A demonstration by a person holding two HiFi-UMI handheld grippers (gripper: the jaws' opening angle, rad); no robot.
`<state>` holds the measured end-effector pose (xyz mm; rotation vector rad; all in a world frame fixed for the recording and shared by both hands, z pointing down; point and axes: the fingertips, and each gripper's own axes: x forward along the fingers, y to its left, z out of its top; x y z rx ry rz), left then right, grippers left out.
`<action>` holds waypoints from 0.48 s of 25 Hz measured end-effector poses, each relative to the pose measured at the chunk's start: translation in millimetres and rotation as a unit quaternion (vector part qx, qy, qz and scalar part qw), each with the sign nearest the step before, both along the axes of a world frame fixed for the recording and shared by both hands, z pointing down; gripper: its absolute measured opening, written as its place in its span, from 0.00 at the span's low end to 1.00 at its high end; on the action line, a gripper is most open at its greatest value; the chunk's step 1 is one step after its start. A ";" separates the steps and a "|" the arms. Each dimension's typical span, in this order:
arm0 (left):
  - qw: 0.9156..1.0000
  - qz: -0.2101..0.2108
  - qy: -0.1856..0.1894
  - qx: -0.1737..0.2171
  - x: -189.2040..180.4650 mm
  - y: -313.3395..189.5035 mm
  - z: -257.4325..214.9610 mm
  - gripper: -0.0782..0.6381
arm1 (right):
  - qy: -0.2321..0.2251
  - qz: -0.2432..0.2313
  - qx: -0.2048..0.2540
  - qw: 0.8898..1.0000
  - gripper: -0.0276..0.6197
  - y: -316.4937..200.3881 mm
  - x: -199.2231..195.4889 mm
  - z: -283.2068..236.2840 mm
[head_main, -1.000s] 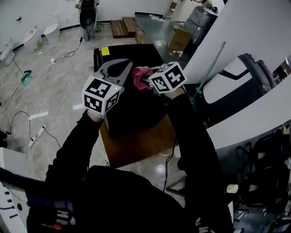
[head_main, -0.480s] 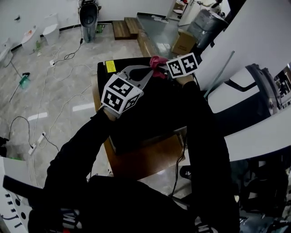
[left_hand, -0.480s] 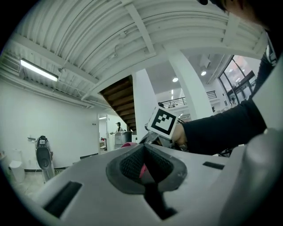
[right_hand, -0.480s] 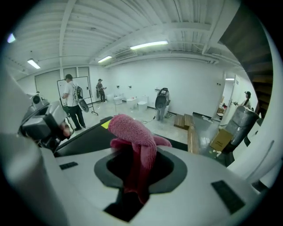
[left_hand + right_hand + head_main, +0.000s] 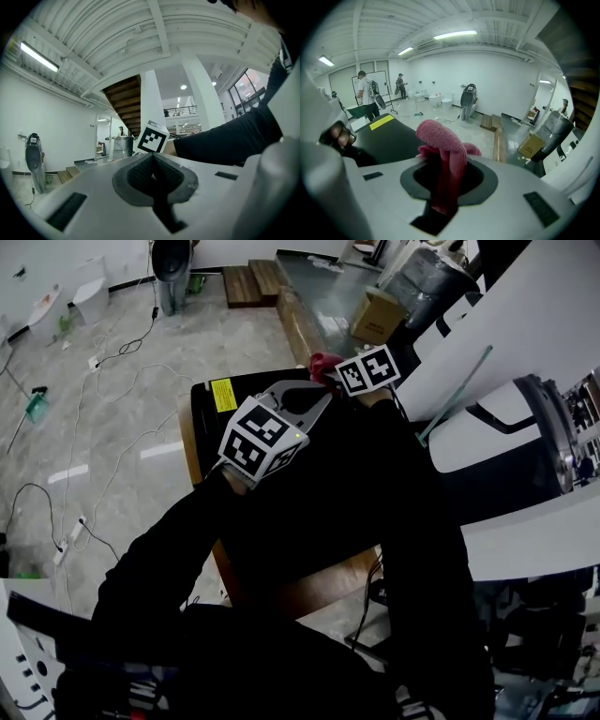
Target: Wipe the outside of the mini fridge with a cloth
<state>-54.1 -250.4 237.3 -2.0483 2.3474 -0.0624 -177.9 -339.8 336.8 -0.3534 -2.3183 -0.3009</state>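
The black mini fridge (image 5: 208, 423) stands below me, a yellow sticker (image 5: 223, 395) on its top. A pink cloth (image 5: 322, 362) sits at the top's far right edge, with my right gripper (image 5: 330, 369) shut on it. In the right gripper view the cloth (image 5: 442, 137) bulges out between the jaws of the right gripper (image 5: 444, 161), over the fridge top (image 5: 389, 136). My left gripper (image 5: 325, 394) hovers just left of the cloth, over the fridge top. The left gripper (image 5: 153, 158) is shut and holds nothing, tilted up toward the ceiling.
The fridge rests on a wooden stand (image 5: 314, 589). Cables (image 5: 98, 460) trail over the tiled floor at the left. A cardboard box (image 5: 375, 315) and wooden steps (image 5: 253, 282) lie beyond. White curved panels (image 5: 525, 343) crowd the right side. People (image 5: 365, 96) stand far off.
Both grippers have travelled away from me across the fridge top. The cloth went from the middle of the top to its far right edge, still held in the right gripper.
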 end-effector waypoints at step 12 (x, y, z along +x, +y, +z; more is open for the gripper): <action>1.000 -0.004 0.020 -0.001 21.8 13.5 -0.2 0.11 | 0.052 -0.023 -0.015 0.998 0.17 11.2 50.1 8.8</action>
